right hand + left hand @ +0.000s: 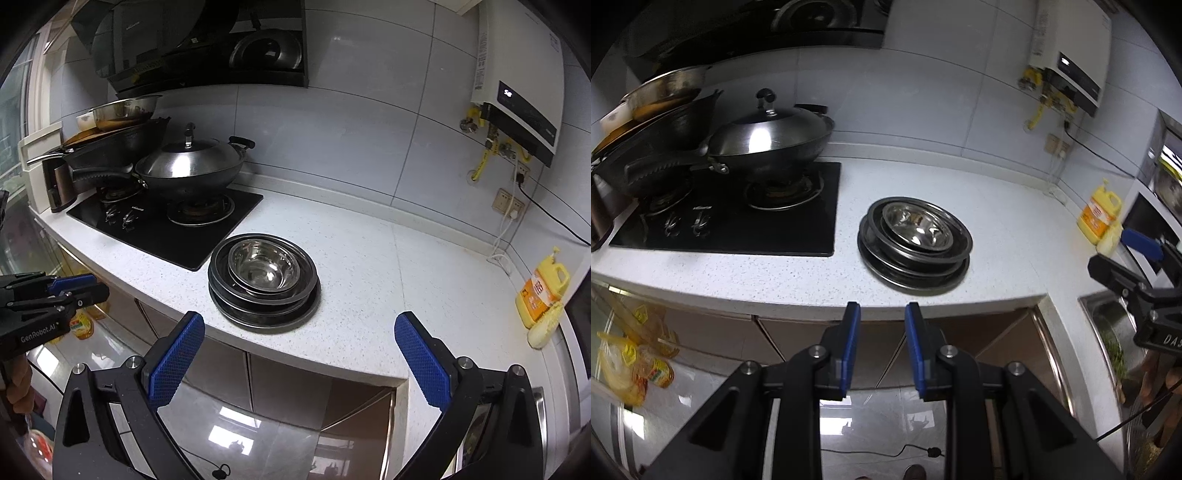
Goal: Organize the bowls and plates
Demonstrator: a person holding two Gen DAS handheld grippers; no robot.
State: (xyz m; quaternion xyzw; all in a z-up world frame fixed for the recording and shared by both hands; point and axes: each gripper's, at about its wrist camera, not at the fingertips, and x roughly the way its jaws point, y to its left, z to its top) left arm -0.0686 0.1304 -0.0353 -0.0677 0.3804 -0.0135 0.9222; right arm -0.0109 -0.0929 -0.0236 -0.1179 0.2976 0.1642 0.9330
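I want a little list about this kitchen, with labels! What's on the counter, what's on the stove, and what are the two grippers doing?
counter: stack of metal plates with bowls nested on top
stove: lidded wok; more pans piled behind it
corner: yellow bottle
left gripper: open a little, empty, short of the counter
right gripper: wide open, empty, facing the stack

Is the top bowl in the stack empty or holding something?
Empty. The top bowl sits upright in the stack of plates, and both views show only its bare shiny bottom.
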